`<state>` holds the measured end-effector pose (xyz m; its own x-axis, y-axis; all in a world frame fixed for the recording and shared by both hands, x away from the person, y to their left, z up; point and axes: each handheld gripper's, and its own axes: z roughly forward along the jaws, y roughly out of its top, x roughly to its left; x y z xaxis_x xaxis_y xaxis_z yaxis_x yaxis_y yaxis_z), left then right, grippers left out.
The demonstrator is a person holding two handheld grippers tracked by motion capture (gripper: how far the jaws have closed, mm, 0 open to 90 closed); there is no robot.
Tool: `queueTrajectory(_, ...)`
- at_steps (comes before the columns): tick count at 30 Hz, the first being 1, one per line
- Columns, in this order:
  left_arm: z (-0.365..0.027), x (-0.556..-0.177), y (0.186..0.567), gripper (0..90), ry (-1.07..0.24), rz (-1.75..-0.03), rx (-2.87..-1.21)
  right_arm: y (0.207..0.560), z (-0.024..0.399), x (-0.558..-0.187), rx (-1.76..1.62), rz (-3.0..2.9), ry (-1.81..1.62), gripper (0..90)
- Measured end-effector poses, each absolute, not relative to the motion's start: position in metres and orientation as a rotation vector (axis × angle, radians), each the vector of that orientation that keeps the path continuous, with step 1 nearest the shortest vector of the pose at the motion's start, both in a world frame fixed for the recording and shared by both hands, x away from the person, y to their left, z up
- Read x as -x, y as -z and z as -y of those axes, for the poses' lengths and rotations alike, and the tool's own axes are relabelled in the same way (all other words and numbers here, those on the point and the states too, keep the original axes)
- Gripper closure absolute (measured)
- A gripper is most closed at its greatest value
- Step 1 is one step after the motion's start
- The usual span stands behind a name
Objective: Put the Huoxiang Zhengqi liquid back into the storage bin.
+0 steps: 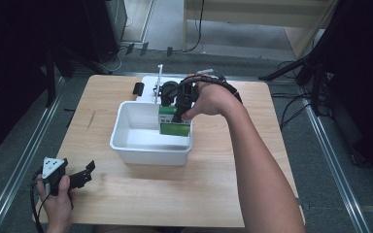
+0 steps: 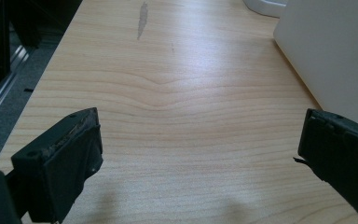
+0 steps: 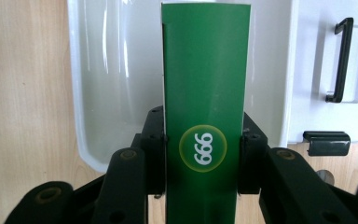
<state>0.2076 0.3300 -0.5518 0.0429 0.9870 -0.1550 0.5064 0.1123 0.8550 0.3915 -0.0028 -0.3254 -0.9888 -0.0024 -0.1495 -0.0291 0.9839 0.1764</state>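
A green box (image 1: pixel 174 124) with a round "999" logo (image 3: pixel 204 148) hangs upright in the far right part of the white tub (image 1: pixel 150 154). My right gripper (image 1: pixel 178 112) is shut on it, with the pads (image 3: pixel 157 149) pressing on its two narrow sides. In the right gripper view the tub (image 3: pixel 102 93) lies below the box (image 3: pixel 205 84). My left gripper (image 1: pixel 85 175) rests low at the table's near left corner. Its jaws stand wide apart, and my left gripper (image 2: pixel 200 154) has only bare wood between them. The tub's wall (image 2: pixel 335 46) lies to its right.
Behind the tub lies a white lid (image 1: pixel 148 81) with a black handle (image 3: pixel 342 60) and a small black clip (image 1: pixel 138 88). A thin white post (image 1: pixel 159 82) stands at the tub's far edge. Bare wooden tabletop (image 1: pixel 141 194) spreads in front of the tub.
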Motion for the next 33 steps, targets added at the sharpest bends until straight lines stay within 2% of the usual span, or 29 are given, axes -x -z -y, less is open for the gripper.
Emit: queueTrajectory(33, -0.330, -0.208, 0.552, 0.6, -0.744, -1.576, -1.502, 0.380, -0.004, -0.400, 0.066, -3.020, -0.204, 64.3)
